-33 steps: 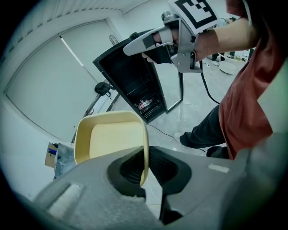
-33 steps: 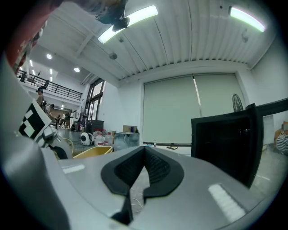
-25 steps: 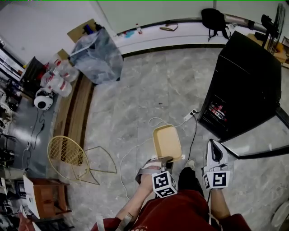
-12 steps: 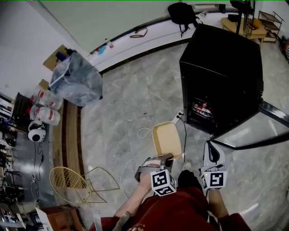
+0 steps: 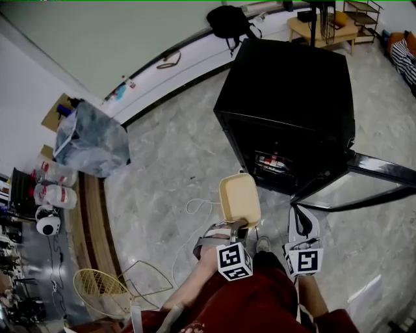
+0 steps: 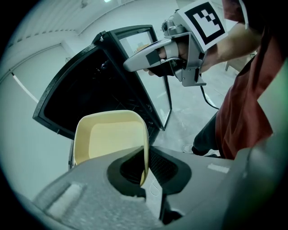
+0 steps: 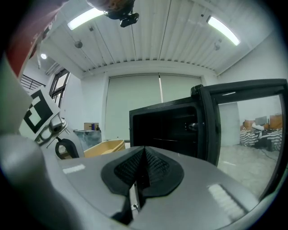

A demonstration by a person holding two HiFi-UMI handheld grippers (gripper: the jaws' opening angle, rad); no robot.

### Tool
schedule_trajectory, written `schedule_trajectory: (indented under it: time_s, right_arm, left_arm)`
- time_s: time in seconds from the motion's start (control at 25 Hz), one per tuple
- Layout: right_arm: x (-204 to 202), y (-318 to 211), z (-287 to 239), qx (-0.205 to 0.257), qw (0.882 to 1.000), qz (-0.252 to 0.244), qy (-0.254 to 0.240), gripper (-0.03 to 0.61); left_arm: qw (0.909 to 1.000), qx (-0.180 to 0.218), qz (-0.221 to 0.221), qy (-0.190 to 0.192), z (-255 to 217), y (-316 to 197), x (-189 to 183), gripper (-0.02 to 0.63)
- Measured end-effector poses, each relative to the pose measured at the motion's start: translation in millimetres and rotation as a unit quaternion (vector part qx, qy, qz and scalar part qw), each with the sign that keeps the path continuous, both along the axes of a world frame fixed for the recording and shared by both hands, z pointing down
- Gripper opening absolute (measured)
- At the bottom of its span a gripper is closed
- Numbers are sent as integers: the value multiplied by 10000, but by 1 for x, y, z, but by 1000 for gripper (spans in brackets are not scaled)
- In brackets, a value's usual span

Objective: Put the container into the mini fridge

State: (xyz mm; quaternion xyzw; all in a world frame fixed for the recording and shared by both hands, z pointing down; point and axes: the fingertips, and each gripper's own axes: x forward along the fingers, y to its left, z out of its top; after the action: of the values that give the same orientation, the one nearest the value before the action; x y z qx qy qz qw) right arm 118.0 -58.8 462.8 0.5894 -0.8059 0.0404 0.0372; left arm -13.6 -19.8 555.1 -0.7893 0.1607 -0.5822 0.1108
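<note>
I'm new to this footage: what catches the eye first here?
The black fridge stands ahead, its glass door open to the right. Just before it, the left tongs grip a yellow container by its rim; the right tongs are shut, empty.

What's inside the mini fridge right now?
The mini fridge stands open; red-and-white items show low inside. The rest of its interior is too dark to make out.

Grey plastic bag [image 5: 91,138], black backpack [image 5: 227,19], yellow wire chair [image 5: 101,291]
</note>
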Motion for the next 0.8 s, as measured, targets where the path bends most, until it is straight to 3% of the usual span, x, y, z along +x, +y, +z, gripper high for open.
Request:
schedule_trajectory:
  time_s: [0.44, 0.8]
  right_arm:
    - [25, -23, 9, -217, 9954, 878, 318, 0]
    - [8, -52, -4, -324, 9812, 1883, 263, 0]
  left_arm:
    - [9948, -99, 1005, 141, 19, -56, 32, 23]
    - [9799, -366, 1958, 105, 38, -96, 31, 23]
